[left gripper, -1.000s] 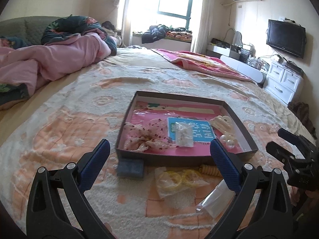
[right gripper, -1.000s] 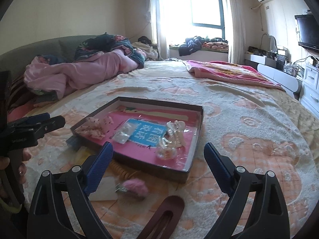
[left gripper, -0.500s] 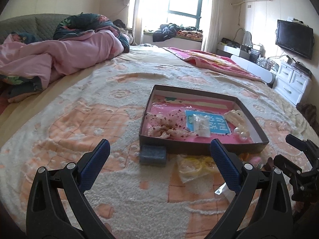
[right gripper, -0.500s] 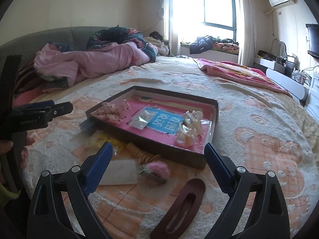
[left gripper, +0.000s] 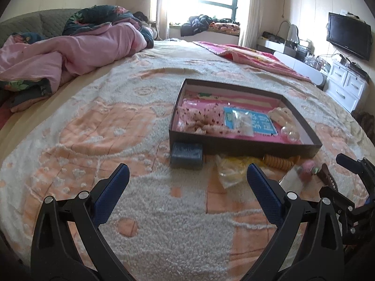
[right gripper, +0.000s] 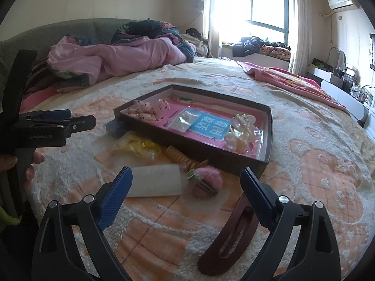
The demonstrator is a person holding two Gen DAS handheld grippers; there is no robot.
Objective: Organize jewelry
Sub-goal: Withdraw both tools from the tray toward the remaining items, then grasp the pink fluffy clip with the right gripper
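Observation:
A dark shallow tray point(left gripper: 243, 144) point(right gripper: 211, 155) with a pink liner lies on the bed, holding a spotted pink scrunchie point(left gripper: 199, 117), a small clear bag point(left gripper: 243, 123) and pearl clips point(right gripper: 241, 131). In front of it lie a blue box point(left gripper: 186, 155), a yellow bag point(left gripper: 230, 168) point(right gripper: 138, 146), a coiled orange tie point(right gripper: 178, 157), a white card point(right gripper: 154, 183), a pink fluffy clip point(right gripper: 208, 181) and a brown oval clip point(right gripper: 232, 236). My left gripper point(left gripper: 187, 185) is open and empty, short of the blue box. My right gripper point(right gripper: 185, 192) is open and empty, over the card and fluffy clip.
The bed is covered by a peach and white fleece blanket point(left gripper: 117, 128). A pink quilt point(left gripper: 70, 53) is heaped at the far left. A red blanket point(left gripper: 253, 58) lies at the far right. White drawers point(left gripper: 344, 86) and a TV point(left gripper: 349, 38) stand at the right wall.
Both grippers have drawn back and swung left, so the tray sits further right and further away in both views. Both stay open and empty. The objects have not moved.

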